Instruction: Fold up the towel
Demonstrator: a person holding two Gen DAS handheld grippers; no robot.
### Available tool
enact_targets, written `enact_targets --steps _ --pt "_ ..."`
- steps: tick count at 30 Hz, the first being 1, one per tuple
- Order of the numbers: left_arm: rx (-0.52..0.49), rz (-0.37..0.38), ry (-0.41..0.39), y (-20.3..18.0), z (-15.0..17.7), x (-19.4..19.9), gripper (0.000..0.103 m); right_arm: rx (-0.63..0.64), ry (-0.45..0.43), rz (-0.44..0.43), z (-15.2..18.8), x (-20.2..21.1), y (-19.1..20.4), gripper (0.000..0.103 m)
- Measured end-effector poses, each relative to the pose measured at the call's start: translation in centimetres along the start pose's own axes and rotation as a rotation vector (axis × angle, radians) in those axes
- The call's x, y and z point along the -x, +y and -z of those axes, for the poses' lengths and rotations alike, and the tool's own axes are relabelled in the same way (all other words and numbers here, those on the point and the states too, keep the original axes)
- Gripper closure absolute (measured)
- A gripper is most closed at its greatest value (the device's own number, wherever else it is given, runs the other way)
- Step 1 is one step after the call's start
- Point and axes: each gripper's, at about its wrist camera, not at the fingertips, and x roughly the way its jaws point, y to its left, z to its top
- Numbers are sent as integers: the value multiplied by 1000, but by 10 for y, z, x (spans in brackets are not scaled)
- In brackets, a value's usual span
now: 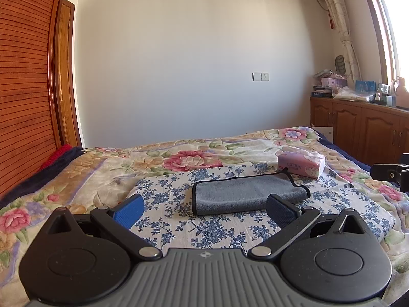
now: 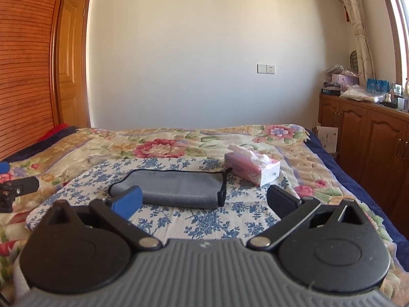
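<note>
A grey towel [image 1: 242,194] with black edging lies folded into a long strip on a blue-flowered white cloth [image 1: 179,220] on the bed. In the right wrist view the same towel [image 2: 176,188] lies straight ahead. My left gripper [image 1: 205,211] is open, held above the cloth just short of the towel, with nothing between its blue pads. My right gripper [image 2: 204,200] is also open and empty, a little back from the towel's near edge. Part of the other gripper [image 1: 393,172] shows at the right edge of the left wrist view.
A pink tissue box [image 1: 301,165] stands beyond the towel's right end, also the tissue box [image 2: 251,167]. A floral quilt [image 1: 76,176] covers the bed. Wooden cabinets [image 2: 370,138] with clutter on top line the right wall. A slatted wooden headboard [image 1: 23,89] rises at the left.
</note>
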Motion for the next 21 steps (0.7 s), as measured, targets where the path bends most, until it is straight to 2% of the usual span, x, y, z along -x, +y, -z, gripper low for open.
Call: enact_targets --steps 21 --pt "4 1 -11 1 0 2 0 14 -26 23 0 2 1 0"
